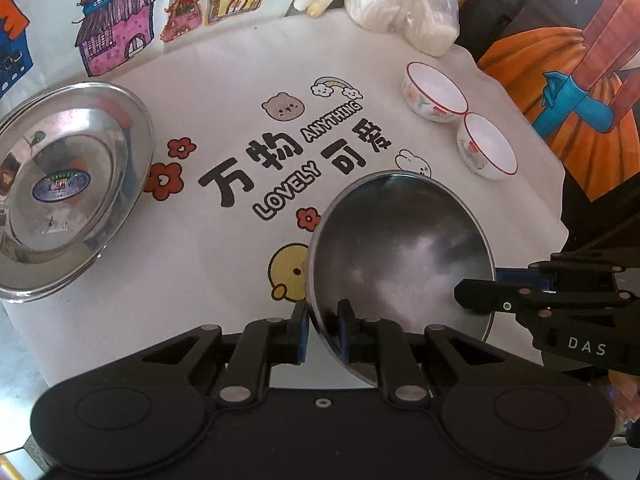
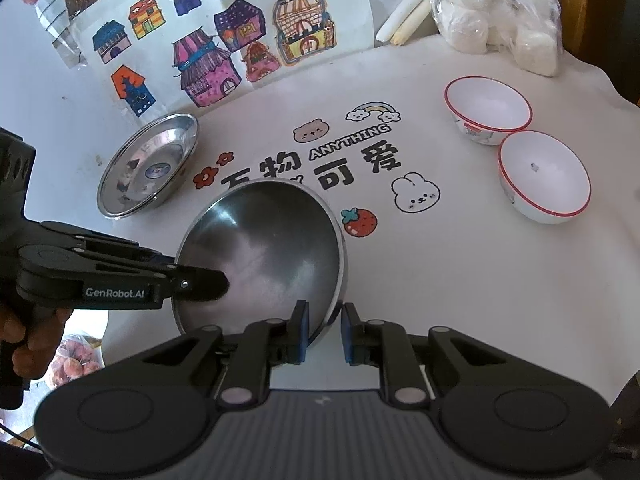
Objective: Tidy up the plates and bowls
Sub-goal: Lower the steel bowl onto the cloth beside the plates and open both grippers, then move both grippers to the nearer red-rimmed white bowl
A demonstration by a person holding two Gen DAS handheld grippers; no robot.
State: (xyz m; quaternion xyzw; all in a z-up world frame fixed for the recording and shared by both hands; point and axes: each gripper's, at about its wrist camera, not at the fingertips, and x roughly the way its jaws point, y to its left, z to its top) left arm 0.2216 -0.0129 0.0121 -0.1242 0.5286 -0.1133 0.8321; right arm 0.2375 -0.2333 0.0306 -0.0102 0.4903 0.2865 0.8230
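While dull grey inside, the steel bowl (image 1: 400,248) sits tilted.

Around the steel bowl (image 2: 264,256): bare printed cloth (image 2: 440,280) right of it gives passage; the steel plate (image 2: 150,168) blocks the far left, two porcelain bowls (image 2: 516,144) the far right.

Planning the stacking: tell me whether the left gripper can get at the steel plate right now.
Probably not yet: the left gripper is shut on the steel bowl rim. The cloth towards the steel plate looks unobstructed.
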